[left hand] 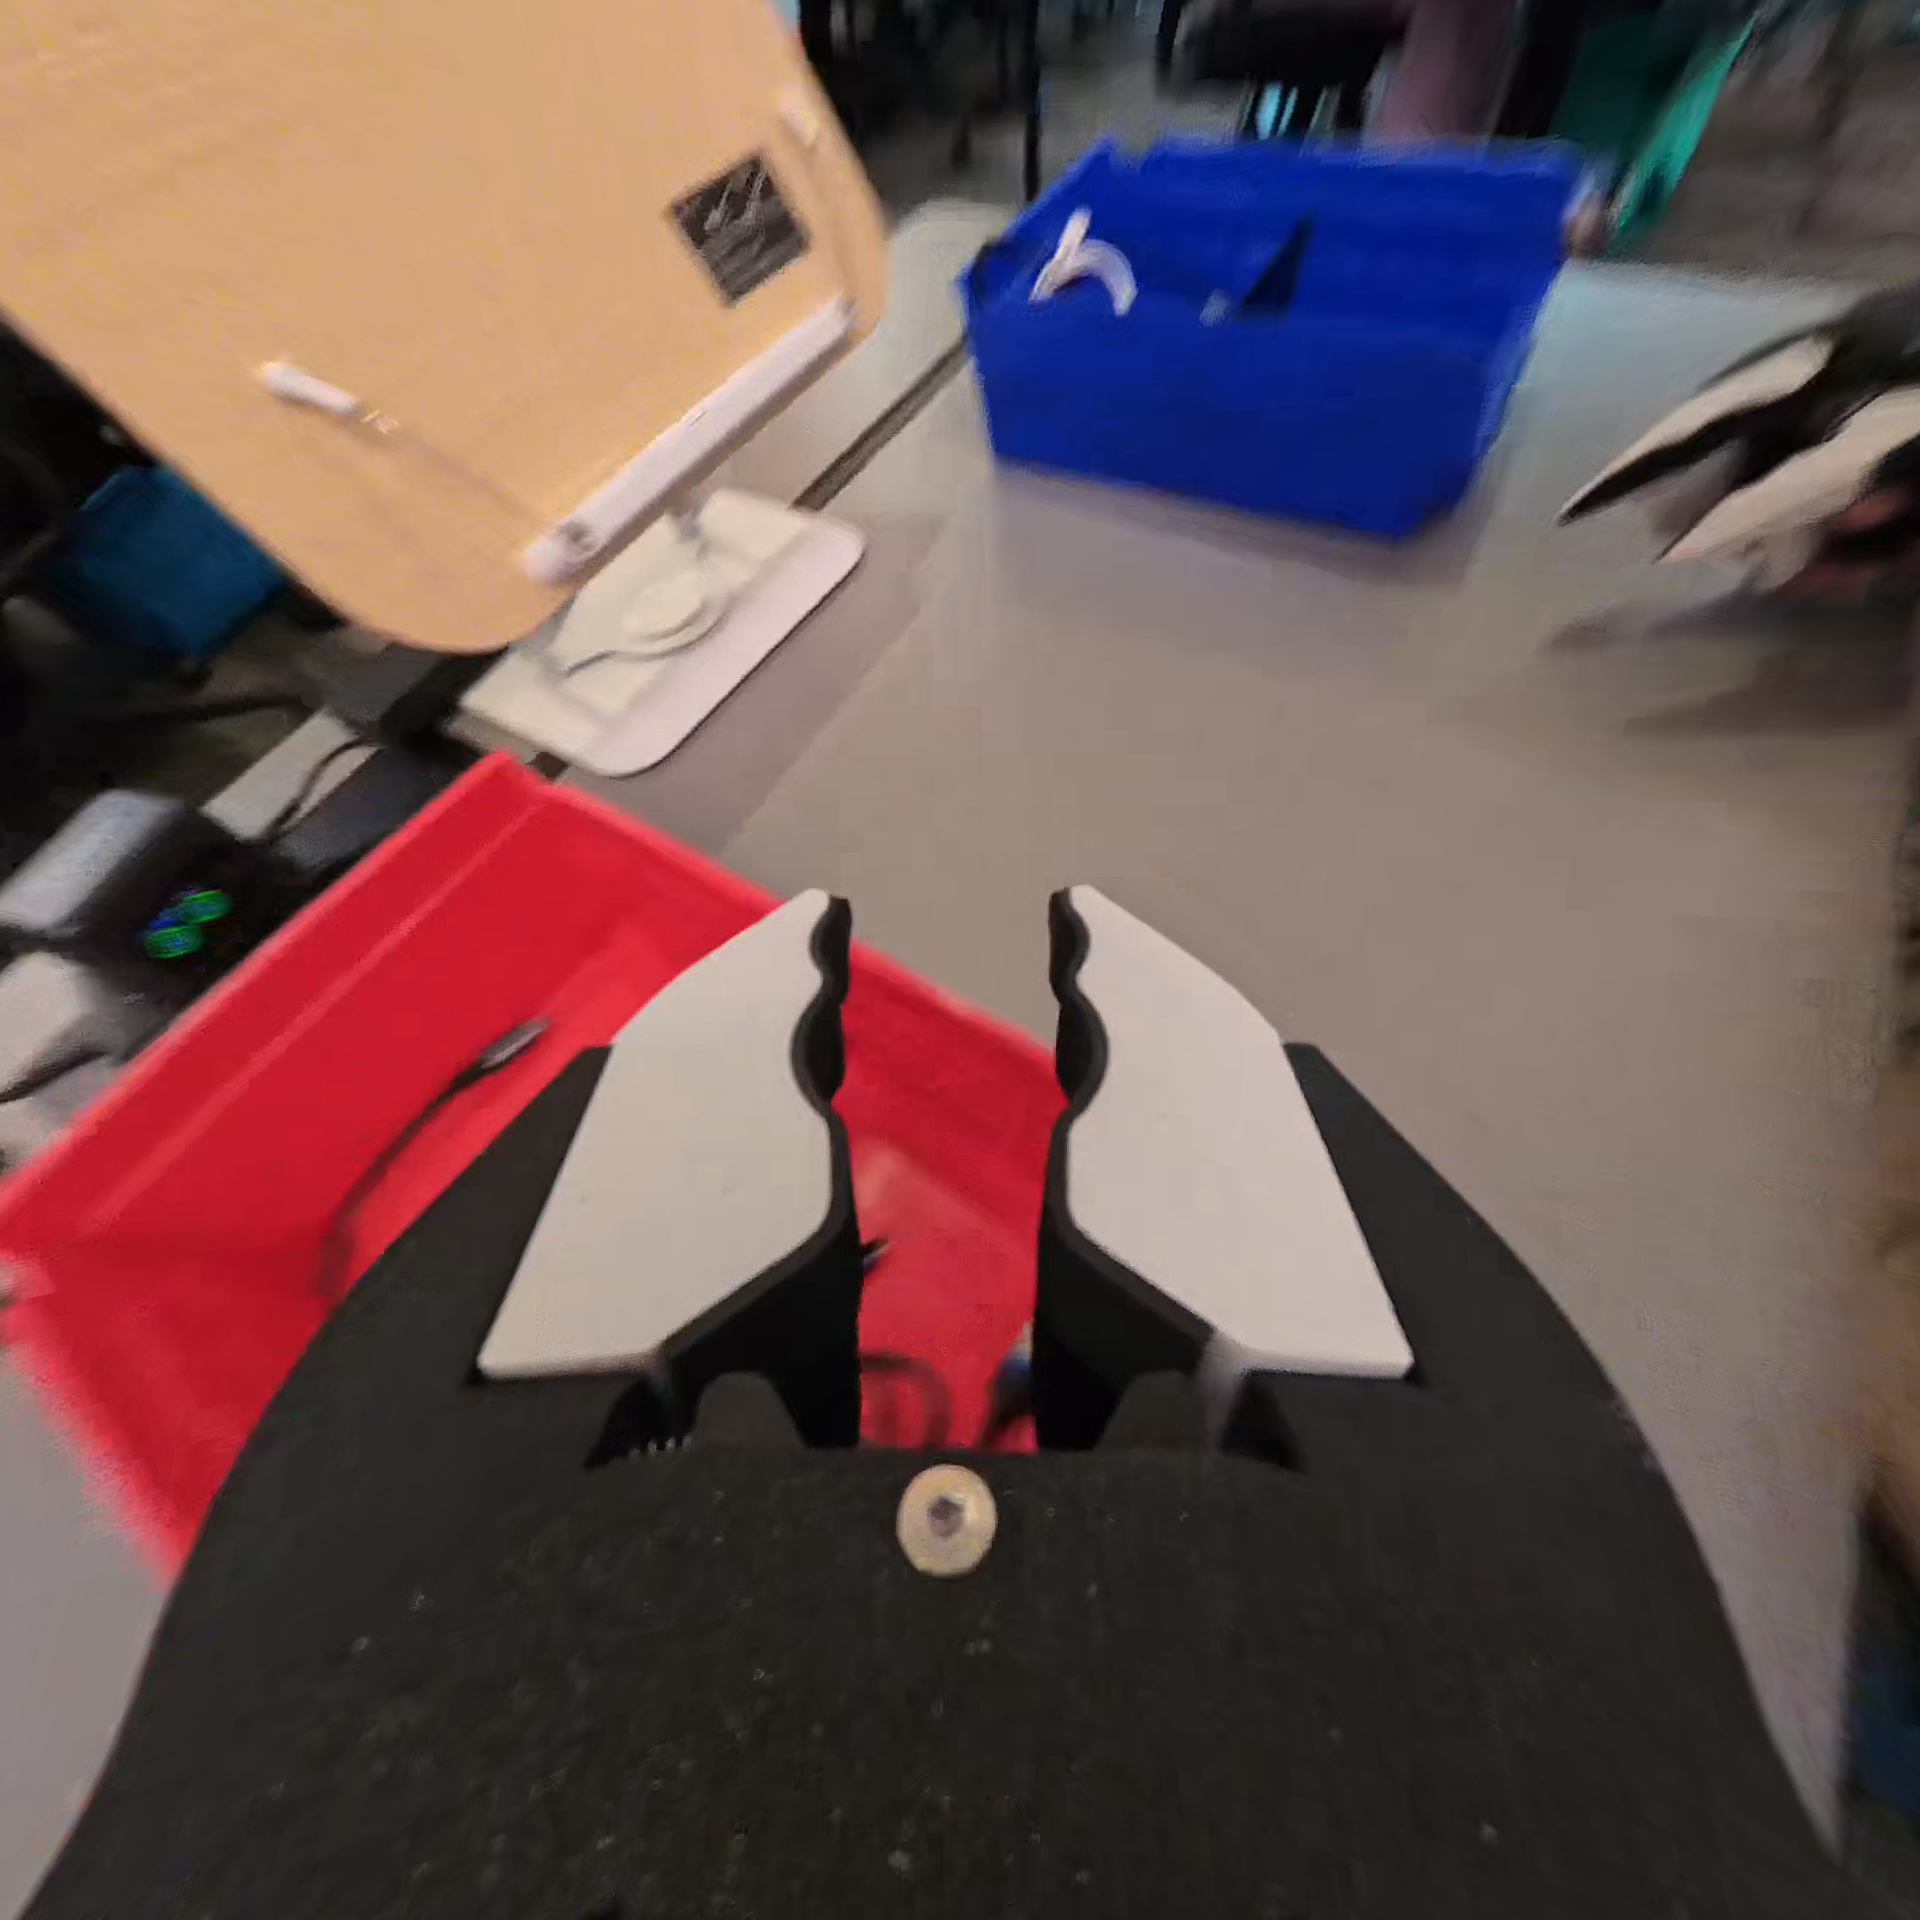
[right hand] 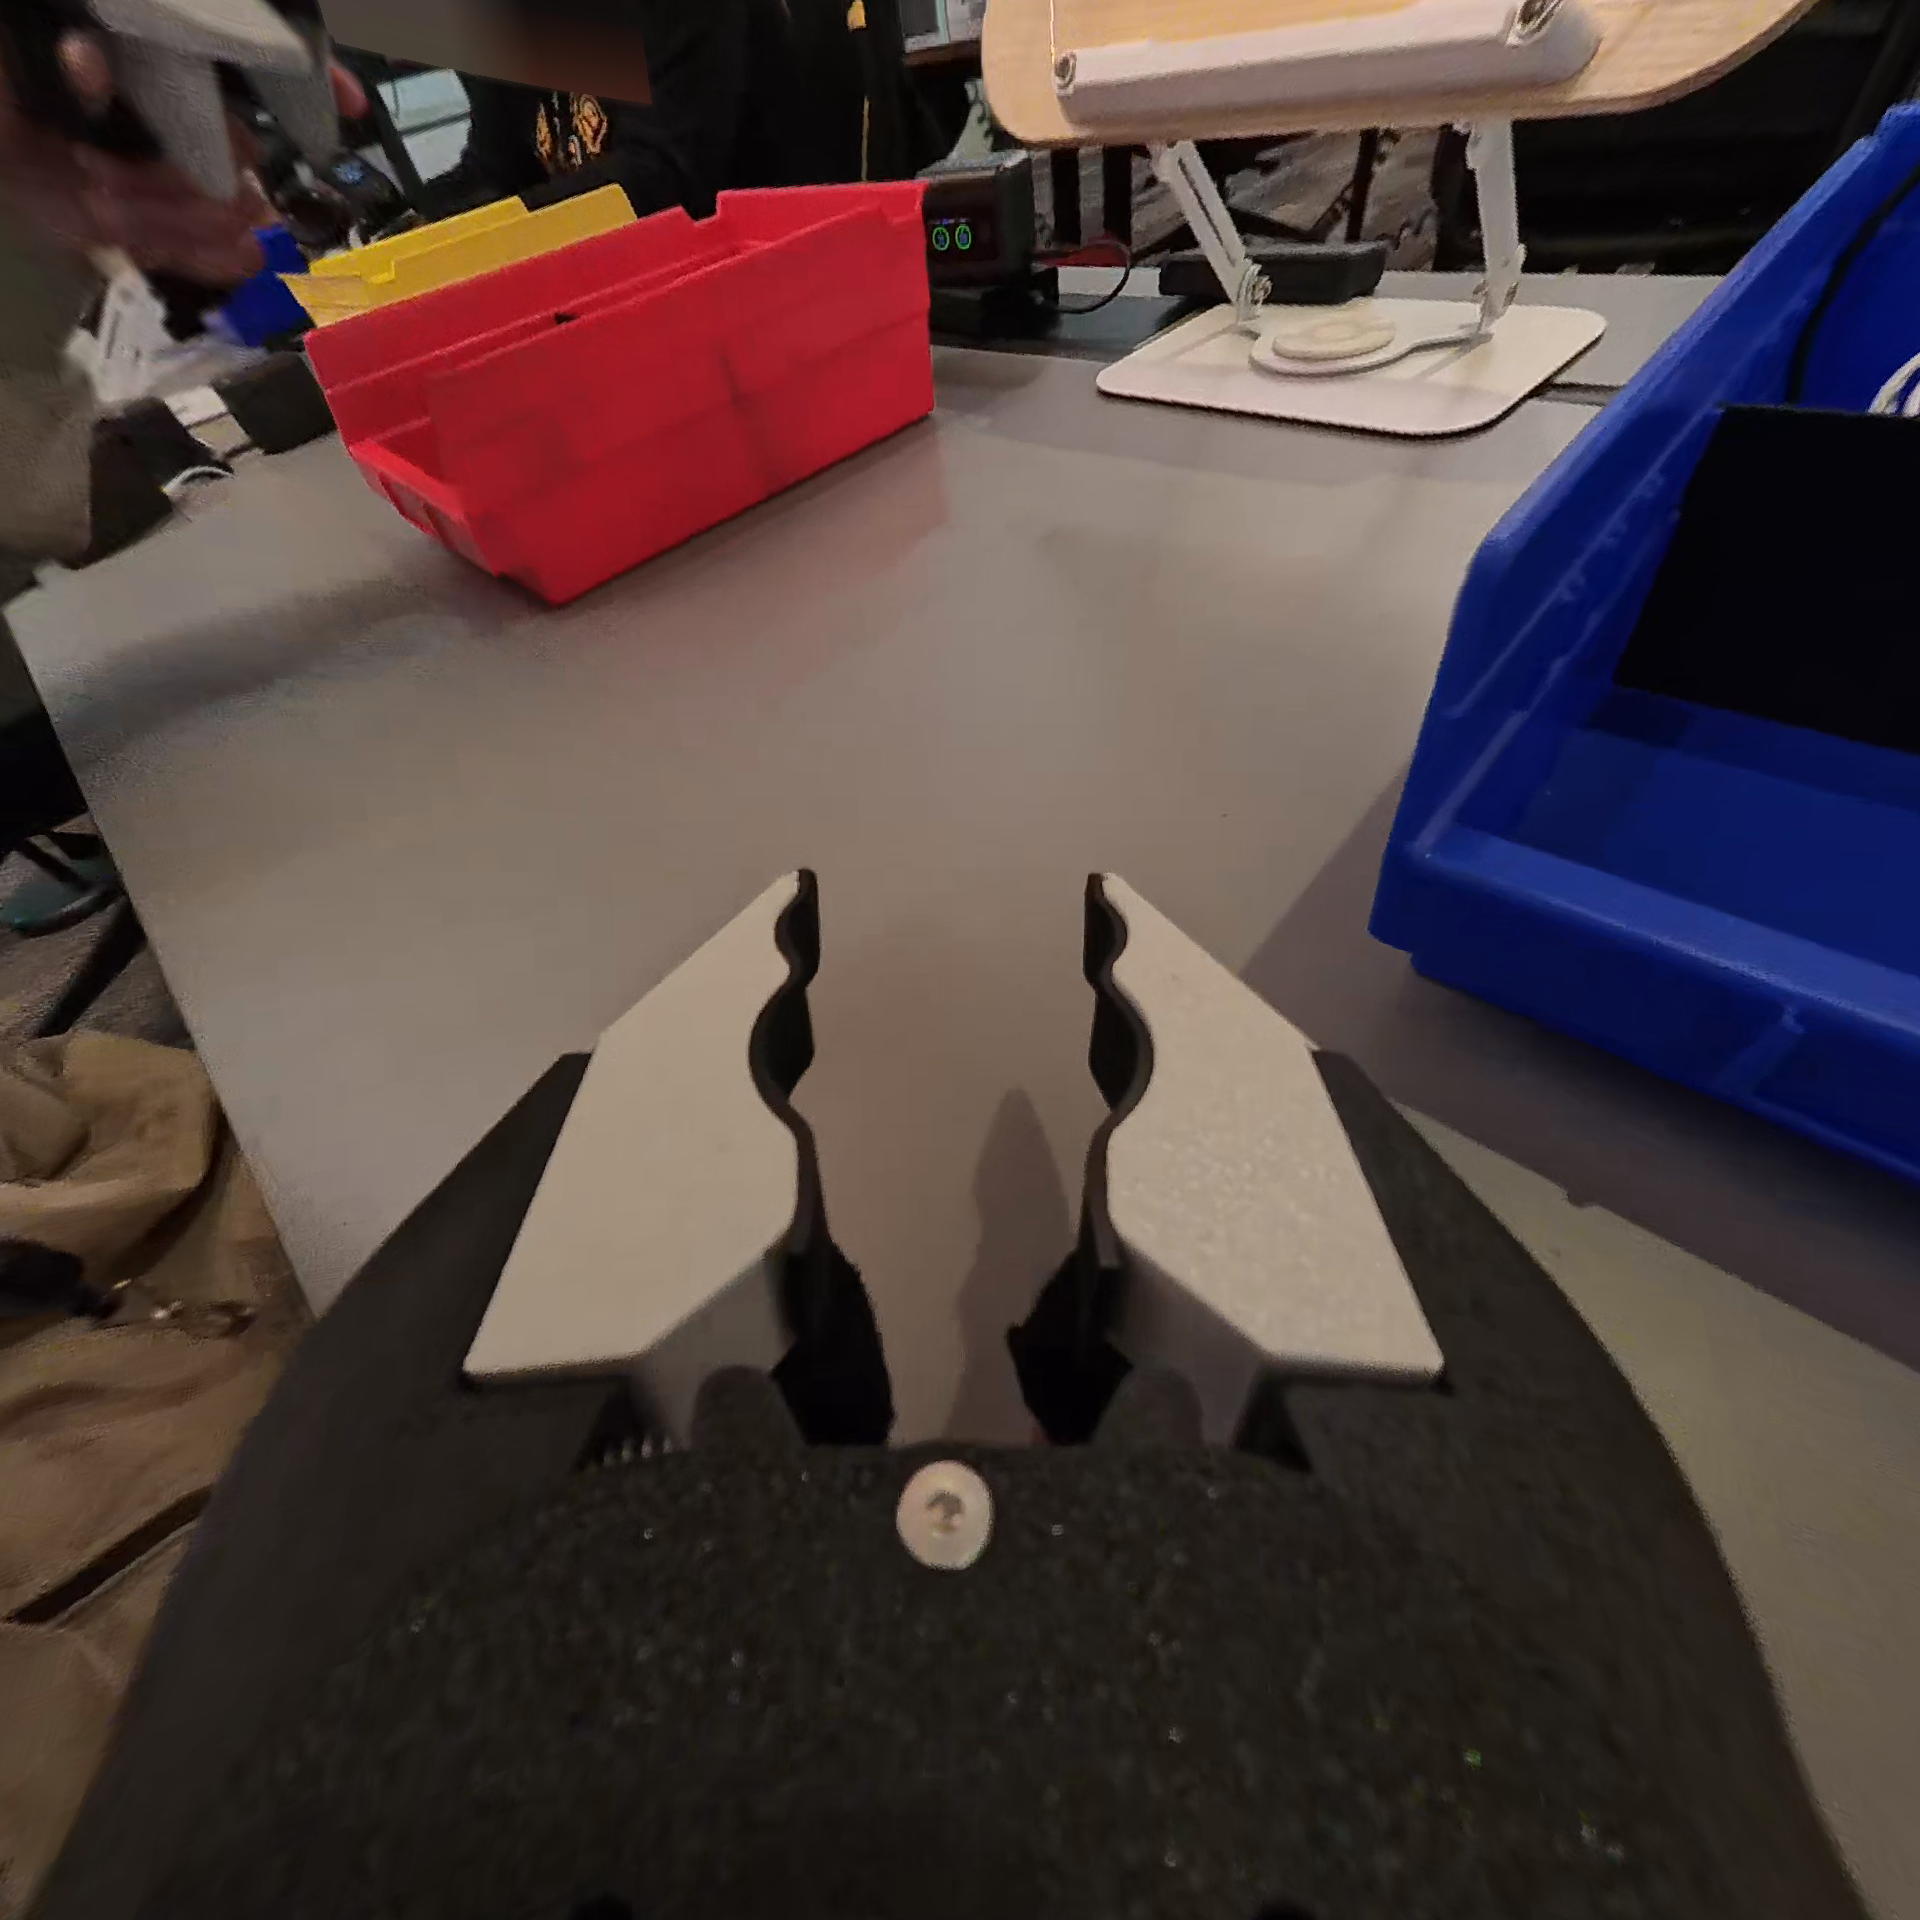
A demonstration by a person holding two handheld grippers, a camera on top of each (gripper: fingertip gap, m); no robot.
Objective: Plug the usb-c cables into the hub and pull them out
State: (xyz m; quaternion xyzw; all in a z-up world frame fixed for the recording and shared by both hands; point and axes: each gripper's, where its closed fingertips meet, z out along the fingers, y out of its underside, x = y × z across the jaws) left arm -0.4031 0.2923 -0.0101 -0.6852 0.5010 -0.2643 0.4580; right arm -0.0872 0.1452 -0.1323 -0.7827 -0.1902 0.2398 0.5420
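Two bins on grey table [right hand: 935, 675]: blue bin [right hand: 1662, 831] right, red bin [right hand: 623, 416] left, likely sorting cables from hub. White stand [right hand: 1351, 353] with wooden board [left hand: 364, 260] behind, probably a raised work surface. Left gripper [left hand: 951, 925] above red bin, fingers parted, holding nothing, seemingly reaching for black cable [left hand: 436, 1101] inside. Right gripper [right hand: 951, 894] low over bare table, fingers parted, empty, apparently waiting. White cable [left hand: 1081, 260] in blue bin. Hub not identifiable.
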